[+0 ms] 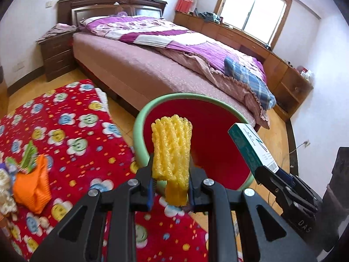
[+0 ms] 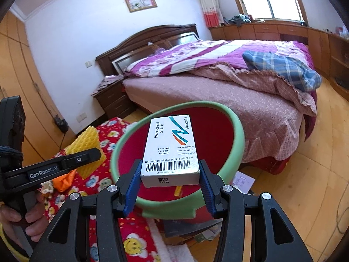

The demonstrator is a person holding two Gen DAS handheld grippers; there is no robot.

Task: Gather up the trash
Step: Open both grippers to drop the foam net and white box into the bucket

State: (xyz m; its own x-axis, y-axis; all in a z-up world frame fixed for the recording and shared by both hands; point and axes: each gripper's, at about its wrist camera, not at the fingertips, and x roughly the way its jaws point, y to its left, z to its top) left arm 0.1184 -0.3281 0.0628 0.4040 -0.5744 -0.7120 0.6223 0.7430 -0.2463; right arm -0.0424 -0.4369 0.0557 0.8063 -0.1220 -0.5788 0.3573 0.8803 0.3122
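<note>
My left gripper (image 1: 171, 182) is shut on a yellow foam net sleeve (image 1: 172, 148) and holds it upright over the near rim of a red bin with a green rim (image 1: 139, 135). My right gripper (image 2: 170, 178) is shut on a white medicine box (image 2: 172, 148) and holds it flat above the bin (image 2: 237, 135). The box also shows in the left wrist view (image 1: 250, 148), at the bin's right edge. The foam sleeve shows in the right wrist view (image 2: 87, 144), left of the bin.
An orange bag (image 1: 32, 185) and a green wrapper (image 1: 28, 155) lie on the red flowered mat (image 1: 72, 118) at the left. A bed (image 1: 152, 65) stands behind the bin. Papers (image 2: 242, 181) lie on the wooden floor by the bin.
</note>
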